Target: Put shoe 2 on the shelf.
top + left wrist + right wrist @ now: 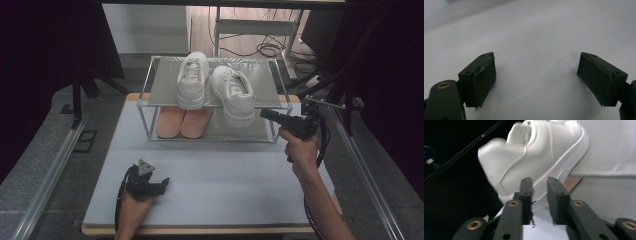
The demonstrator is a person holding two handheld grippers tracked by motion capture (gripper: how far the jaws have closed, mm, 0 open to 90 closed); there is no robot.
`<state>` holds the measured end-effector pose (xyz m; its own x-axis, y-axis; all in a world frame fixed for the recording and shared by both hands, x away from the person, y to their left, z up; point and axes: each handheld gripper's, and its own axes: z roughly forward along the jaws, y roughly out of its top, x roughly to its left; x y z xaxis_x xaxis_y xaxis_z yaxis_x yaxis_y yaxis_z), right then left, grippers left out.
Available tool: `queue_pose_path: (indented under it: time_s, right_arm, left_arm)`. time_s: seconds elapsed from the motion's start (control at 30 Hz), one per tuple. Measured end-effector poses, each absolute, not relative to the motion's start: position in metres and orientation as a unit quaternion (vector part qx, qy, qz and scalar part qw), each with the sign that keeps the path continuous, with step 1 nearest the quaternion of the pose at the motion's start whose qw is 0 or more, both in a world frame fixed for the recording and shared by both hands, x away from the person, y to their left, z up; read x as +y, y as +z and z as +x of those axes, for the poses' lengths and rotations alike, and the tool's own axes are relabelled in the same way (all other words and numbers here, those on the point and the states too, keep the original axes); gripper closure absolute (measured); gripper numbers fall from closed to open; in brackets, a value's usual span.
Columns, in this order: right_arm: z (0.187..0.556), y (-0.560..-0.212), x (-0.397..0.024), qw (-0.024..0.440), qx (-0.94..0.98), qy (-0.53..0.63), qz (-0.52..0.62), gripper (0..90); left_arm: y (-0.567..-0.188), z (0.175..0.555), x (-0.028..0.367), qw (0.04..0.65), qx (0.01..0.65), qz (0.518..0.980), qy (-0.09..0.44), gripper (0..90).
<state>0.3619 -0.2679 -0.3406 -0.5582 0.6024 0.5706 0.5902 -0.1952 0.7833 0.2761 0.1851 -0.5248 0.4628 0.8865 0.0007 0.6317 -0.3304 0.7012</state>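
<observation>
pale mat (210,185) on table | dark curtains around | left gripper (536,77) jaws apart | right gripper (539,200) jaws nearly together, empty

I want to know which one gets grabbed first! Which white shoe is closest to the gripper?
The right white sneaker, whose heel sticks out past the rack's top shelf. The right gripper sits just beside that heel; the left white sneaker is farther away.

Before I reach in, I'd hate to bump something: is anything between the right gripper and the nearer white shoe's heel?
Nothing visible. The right gripper points straight at the heel of the white shoe, which overhangs the rack shelf's front edge. Only open air lies between them.
</observation>
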Motion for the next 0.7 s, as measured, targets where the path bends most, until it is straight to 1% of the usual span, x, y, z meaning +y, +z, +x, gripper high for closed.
queue_pose_path:
  time_s: [0.1, 0.3, 0.43, 0.63, 0.7]
  right_arm:
    - [0.355, -0.350, -0.264, 0.003, 0.645, 0.611, 0.459, 84.5]
    - [0.344, -0.360, -0.253, 0.009, 0.658, 0.609, 0.443, 89.9]
    - [0.343, -0.361, -0.249, 0.003, 0.657, 0.613, 0.439, 90.0]
    - [0.343, -0.361, -0.241, 0.021, 0.661, 0.610, 0.437, 90.0]
    - [0.343, -0.360, -0.239, 0.021, 0.664, 0.606, 0.438, 90.0]
  left_arm:
    - [-0.525, 0.276, 0.185, 0.326, 0.481, 0.789, 0.197, 15.6]
    - [-0.525, 0.276, 0.185, 0.326, 0.481, 0.789, 0.198, 15.6]
    - [-0.525, 0.276, 0.185, 0.326, 0.481, 0.789, 0.197, 15.6]
    - [-0.525, 0.276, 0.185, 0.326, 0.482, 0.789, 0.197, 15.6]
    - [-0.525, 0.276, 0.185, 0.326, 0.482, 0.789, 0.196, 15.6]
